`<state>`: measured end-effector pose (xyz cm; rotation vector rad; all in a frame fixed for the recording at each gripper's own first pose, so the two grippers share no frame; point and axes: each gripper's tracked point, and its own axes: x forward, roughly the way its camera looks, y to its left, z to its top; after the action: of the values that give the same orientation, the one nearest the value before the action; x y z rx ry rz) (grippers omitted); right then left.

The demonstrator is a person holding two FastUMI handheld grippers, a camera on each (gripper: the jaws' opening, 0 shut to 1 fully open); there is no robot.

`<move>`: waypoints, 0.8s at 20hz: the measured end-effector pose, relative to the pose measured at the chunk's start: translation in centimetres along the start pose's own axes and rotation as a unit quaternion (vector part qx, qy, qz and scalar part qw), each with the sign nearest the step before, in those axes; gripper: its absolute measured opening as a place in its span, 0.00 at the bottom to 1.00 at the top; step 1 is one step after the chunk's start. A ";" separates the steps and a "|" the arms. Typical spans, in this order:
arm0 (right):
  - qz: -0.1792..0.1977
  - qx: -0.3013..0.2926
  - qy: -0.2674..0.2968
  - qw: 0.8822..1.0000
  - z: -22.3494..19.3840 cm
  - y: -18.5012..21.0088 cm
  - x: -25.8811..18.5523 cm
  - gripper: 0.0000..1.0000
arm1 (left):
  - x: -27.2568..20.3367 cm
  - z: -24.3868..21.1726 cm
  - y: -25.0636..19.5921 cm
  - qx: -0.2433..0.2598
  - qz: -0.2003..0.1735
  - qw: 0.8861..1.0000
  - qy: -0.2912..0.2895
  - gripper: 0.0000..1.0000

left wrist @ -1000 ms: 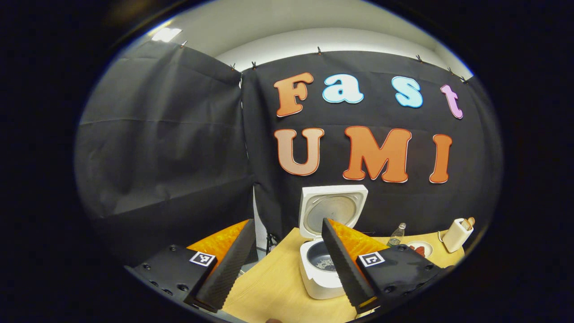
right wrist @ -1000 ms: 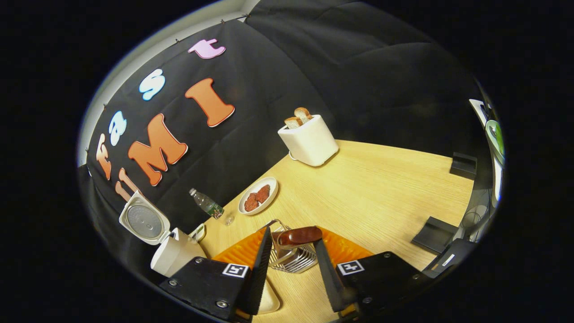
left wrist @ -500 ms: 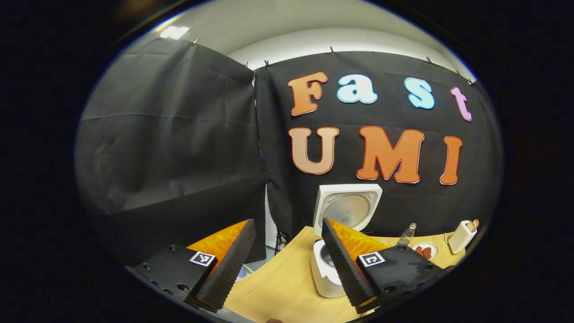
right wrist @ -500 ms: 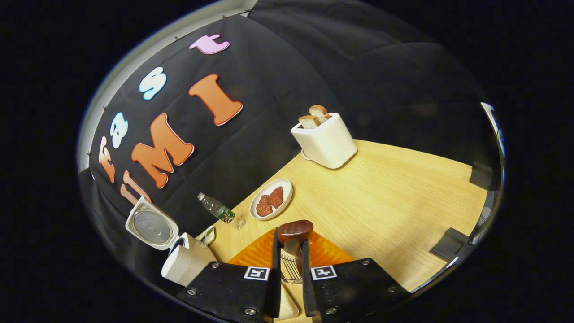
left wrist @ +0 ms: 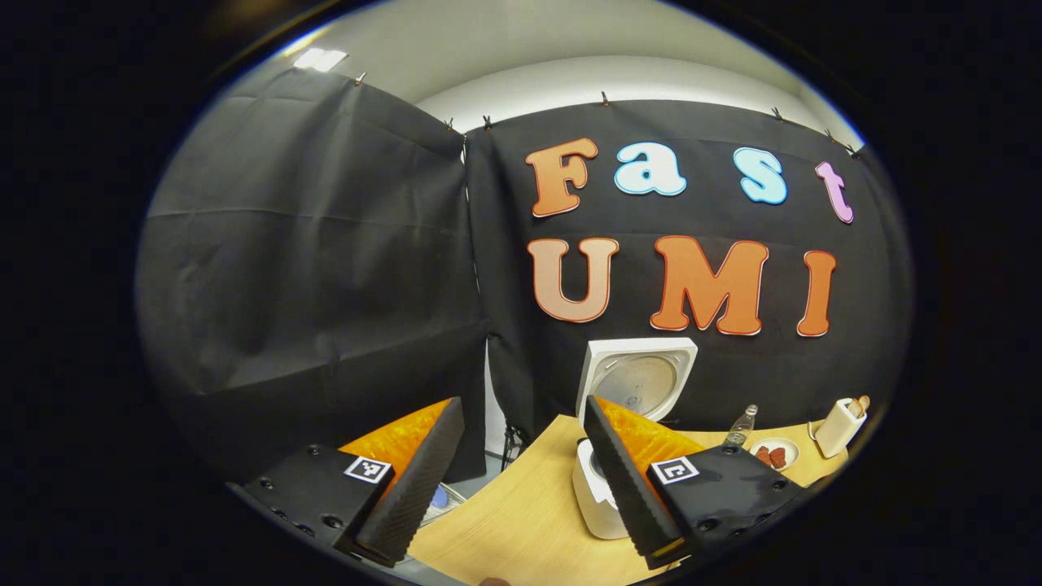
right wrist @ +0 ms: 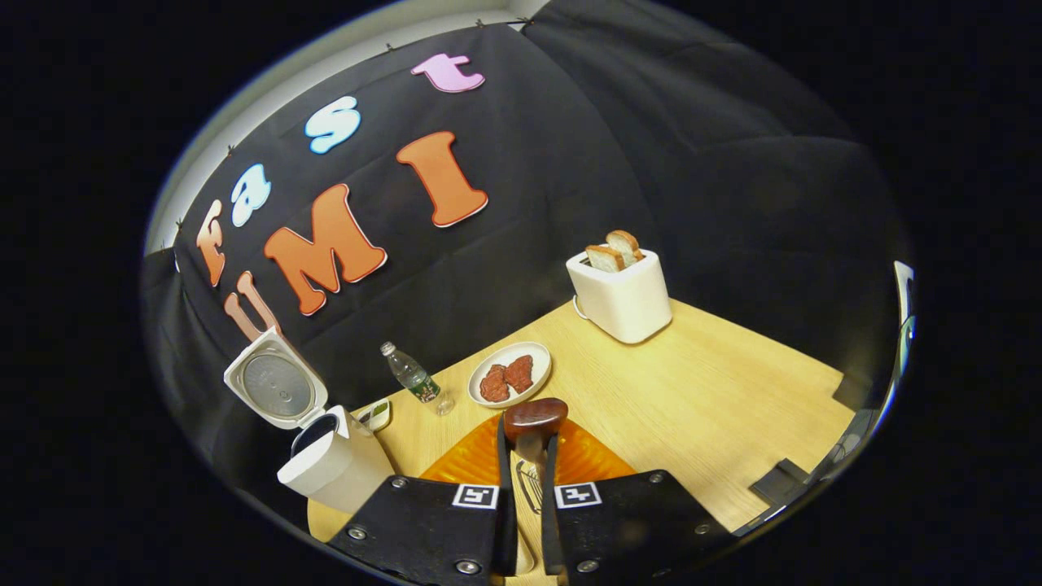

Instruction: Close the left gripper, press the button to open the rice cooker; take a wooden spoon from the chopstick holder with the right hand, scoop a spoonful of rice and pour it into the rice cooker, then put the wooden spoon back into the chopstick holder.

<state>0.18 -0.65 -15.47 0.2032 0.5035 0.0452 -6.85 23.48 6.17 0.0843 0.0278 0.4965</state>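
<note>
Staged recording booth dressed as a kitchen counter, not a lived-in home.

Black cloth (left wrist: 309,244) clipped along its top edge forms the walls, with a plain pale wall and ceiling showing above it. 1 light wooden table (right wrist: 716,391) carries kitchen props: a white rice cooker (right wrist: 326,464) with lid up, a white toaster (right wrist: 623,297) holding 2 bread slices, a plate (right wrist: 510,374) of reddish food, a small plastic bottle (right wrist: 411,378). Dark brackets (right wrist: 781,492) sit at the table's edge.
</note>
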 end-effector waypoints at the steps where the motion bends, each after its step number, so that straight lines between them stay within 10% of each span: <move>1: 0.004 -0.007 -0.005 1.000 0.7 0.6 -0.6 0.11 | 0.1 -0.1 0.0 -0.003 -0.006 1.000 0.001 1.00; 16: 0.100 -0.146 0.022 0.984 -5.2 12.5 -6.1 0.11 | 0.6 -1.8 4.7 -0.008 -0.020 1.000 0.008 1.00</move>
<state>-7.61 11.98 -14.51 -0.0353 0.5122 0.3185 -8.65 28.05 4.79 0.0643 0.0407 0.4583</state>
